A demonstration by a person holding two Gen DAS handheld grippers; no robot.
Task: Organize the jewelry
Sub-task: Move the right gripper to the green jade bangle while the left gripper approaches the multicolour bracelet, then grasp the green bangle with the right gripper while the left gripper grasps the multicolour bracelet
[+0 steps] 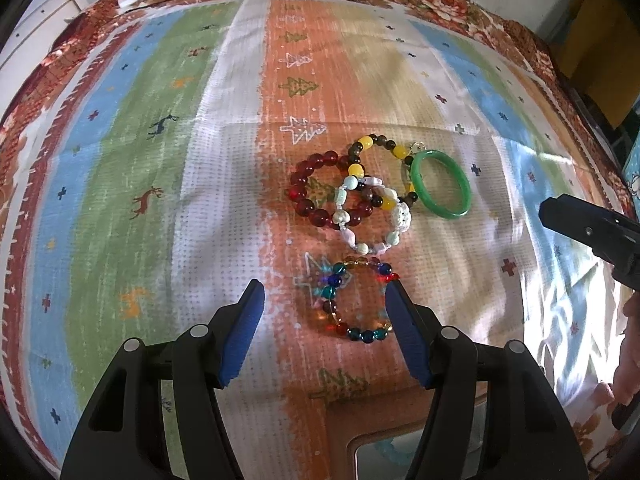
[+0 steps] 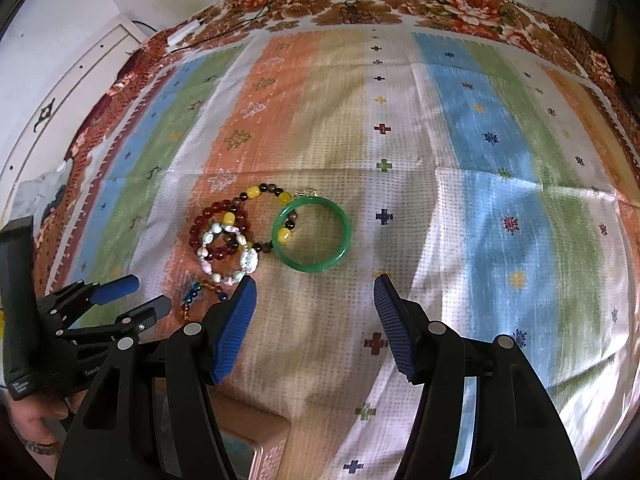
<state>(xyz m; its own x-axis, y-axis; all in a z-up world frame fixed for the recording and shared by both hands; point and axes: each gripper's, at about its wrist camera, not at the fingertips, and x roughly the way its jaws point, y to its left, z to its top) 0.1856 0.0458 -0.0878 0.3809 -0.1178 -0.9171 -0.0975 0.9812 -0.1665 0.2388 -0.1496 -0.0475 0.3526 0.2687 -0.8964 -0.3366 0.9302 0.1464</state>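
left hand-held gripper [image 1: 324,300] open, empty, above multicoloured bracelet [image 1: 356,300]

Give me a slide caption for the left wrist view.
Open left gripper above a multicolour bead bracelet, near four more bracelets on a striped cloth.

— Room on the striped cloth [image 2: 460,152]?
— Wide and bare on the right, past the green bangle [image 2: 312,236].
— On the left?
— Crowded — beaded bracelets [image 1: 352,196] overlapping, touching the bangle.
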